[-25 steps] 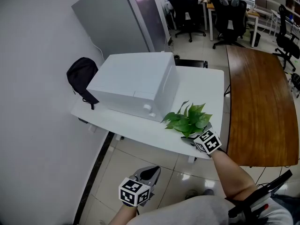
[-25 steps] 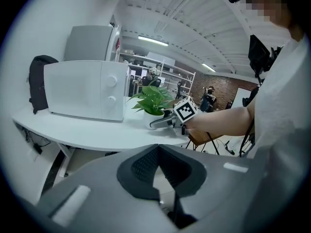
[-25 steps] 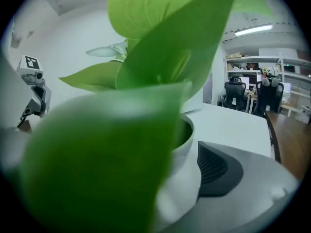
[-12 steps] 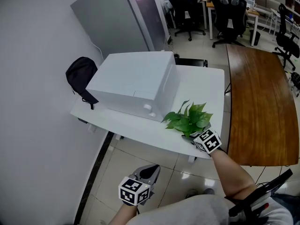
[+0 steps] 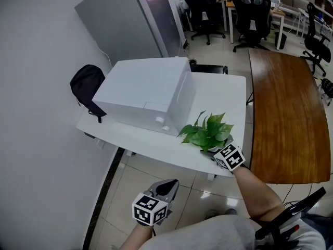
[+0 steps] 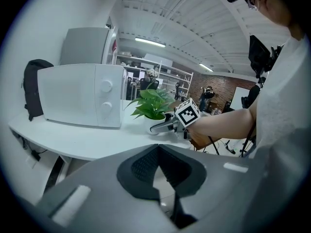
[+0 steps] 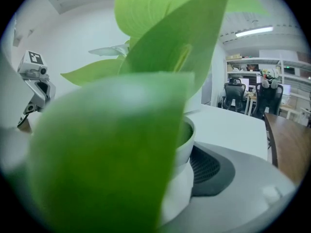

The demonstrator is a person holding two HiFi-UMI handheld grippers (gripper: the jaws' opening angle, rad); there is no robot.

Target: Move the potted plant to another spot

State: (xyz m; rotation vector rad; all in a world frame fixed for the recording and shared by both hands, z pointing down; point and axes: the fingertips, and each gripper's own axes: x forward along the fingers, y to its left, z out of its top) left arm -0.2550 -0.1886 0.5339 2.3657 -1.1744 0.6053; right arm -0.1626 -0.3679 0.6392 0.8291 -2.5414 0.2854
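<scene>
The potted plant (image 5: 208, 133), green leaves in a white pot, stands near the front edge of the white table (image 5: 221, 90). My right gripper (image 5: 212, 151) reaches in from the front and is closed on the pot. In the right gripper view its right pad lies against the pot's white wall (image 7: 181, 183), and big blurred leaves (image 7: 126, 144) hide the left jaw. The left gripper view shows the pot (image 6: 153, 125) with the right gripper (image 6: 161, 127) on it. My left gripper (image 5: 168, 185) hangs below the table edge over the floor, jaws together, holding nothing.
A white microwave (image 5: 145, 92) stands to the left of the plant. A black backpack (image 5: 87, 82) hangs off the table's left end. A brown wooden table (image 5: 283, 108) adjoins on the right. A grey cabinet (image 5: 125, 20) and office chairs (image 5: 252, 14) stand behind.
Neither hand has visibly shifted. The right gripper stays at the pot and the plant stands where it was. Only the head view has drifted a little.
</scene>
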